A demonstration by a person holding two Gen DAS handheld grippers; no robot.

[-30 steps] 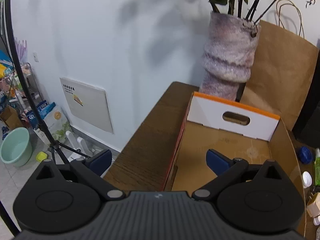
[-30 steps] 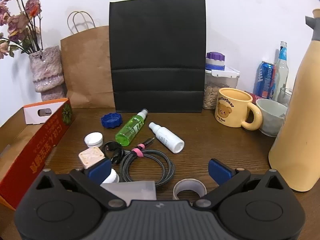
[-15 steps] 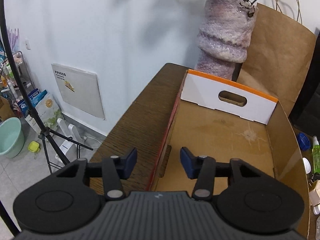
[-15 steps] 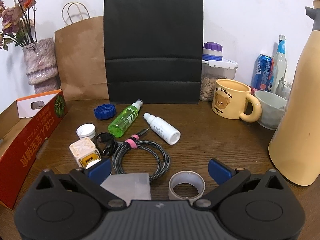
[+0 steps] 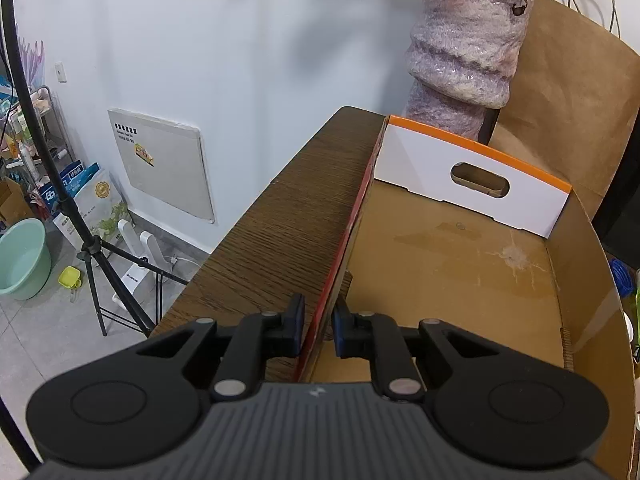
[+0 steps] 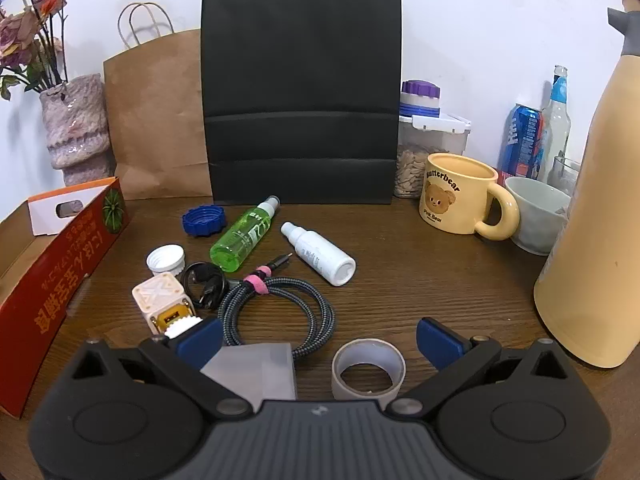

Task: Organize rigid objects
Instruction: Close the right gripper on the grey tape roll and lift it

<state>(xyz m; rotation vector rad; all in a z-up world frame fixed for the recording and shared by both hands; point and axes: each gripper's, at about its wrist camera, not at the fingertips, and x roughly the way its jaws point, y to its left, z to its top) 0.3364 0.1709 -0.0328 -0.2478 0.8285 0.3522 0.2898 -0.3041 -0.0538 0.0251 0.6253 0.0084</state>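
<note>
Left fingers just closed on box wall, right fingers apart, dark wood table, white wall behind.

Bright even indoor light; soft plant shadows on wall; sharp focus; fisheye bending, dark corners.

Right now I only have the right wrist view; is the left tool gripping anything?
Observer: Yes. The left tool is shut on the cardboard box's near side wall, one pad outside, one inside.
Operator: Anything inside the box?
Observer: None on the floor that shows, only stains; its near end is hidden.
Operator: What's past its outer side?
Observer: A strip of bare table, then the table edge, with a tripod on the floor below.
</note>
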